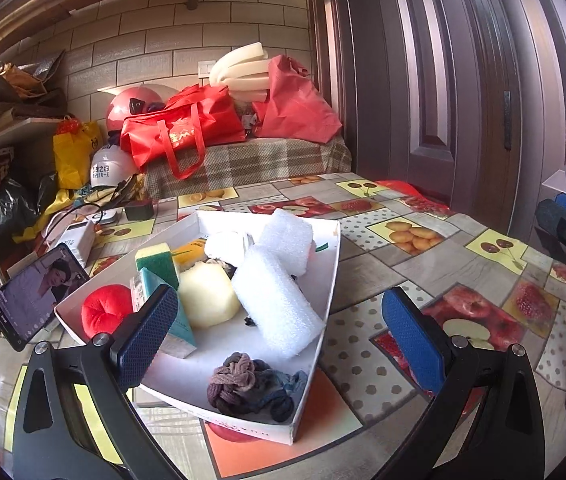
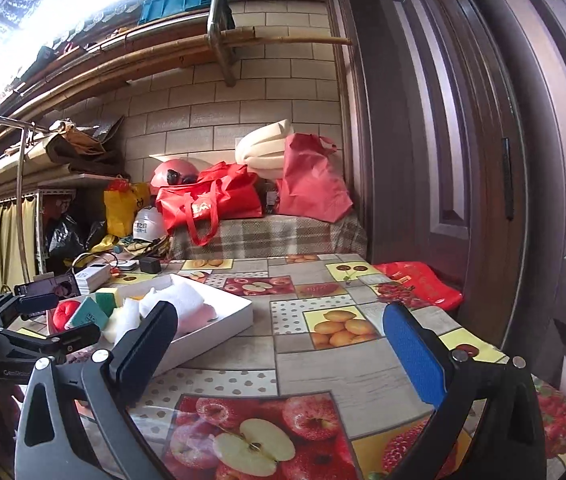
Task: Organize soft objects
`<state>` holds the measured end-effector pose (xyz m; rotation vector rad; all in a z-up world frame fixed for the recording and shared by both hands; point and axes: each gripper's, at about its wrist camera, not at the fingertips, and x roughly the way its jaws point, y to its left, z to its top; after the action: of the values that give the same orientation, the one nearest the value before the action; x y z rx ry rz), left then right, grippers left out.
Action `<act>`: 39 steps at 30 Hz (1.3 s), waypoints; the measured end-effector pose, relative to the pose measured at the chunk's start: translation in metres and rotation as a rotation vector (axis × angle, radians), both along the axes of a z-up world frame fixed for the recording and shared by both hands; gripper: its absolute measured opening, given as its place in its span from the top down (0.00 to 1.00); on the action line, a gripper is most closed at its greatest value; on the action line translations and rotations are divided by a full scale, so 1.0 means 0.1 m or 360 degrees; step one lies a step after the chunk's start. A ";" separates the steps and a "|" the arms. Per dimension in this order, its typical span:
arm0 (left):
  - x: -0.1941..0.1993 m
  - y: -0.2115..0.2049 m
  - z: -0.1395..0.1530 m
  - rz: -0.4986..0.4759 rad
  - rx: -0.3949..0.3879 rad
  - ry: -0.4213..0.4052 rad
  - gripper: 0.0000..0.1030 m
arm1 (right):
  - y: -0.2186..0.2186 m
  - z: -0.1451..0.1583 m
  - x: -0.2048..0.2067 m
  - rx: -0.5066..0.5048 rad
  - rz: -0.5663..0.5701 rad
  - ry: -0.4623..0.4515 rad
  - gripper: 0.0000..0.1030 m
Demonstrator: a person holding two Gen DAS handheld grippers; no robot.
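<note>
The box (image 1: 333,264) lies on the table (image 1: 423,264), directly ahead of the left gripper (image 1: 279,336) and ahead-left of the right gripper (image 2: 279,348). In the box, the hair ties (image 1: 251,384) are nearest to the left gripper; the foam roll (image 1: 277,304) is beyond them, the plush ball (image 1: 105,314) far left. A phone (image 1: 37,292) stands left of the box.

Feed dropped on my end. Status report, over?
Left gripper open, empty, over white box. Right gripper open, empty, over bare tablecloth. Soft items all boxed: foam rolls, red plush, hair ties. Nothing blocking.
</note>
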<state>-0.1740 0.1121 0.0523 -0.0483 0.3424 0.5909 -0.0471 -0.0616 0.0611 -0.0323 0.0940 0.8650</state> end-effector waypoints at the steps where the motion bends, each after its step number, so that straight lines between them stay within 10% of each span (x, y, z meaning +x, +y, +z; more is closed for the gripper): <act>1: 0.00 -0.07 0.02 0.0013 0.0042 -0.0005 0.00 | 0.00 -0.01 0.06 -0.0023 -0.0019 0.0038 0.00; 7: 0.03 -0.27 0.07 0.0249 0.0177 0.0046 0.00 | -0.04 -0.05 0.24 -0.0013 0.0005 0.0192 0.00; 15: 0.15 0.09 -0.13 0.0325 -0.0198 0.0195 0.00 | -0.08 -0.05 0.16 0.0004 0.0020 0.0152 0.00; 39: 0.14 -0.05 -0.08 0.0381 -0.0046 0.0175 0.00 | -0.04 -0.06 0.17 -0.0037 0.0011 0.0127 0.00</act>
<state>-0.1603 0.1074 0.0439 -0.0857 0.4560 0.8273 -0.0299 -0.0659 0.0555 -0.0197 0.1788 0.8724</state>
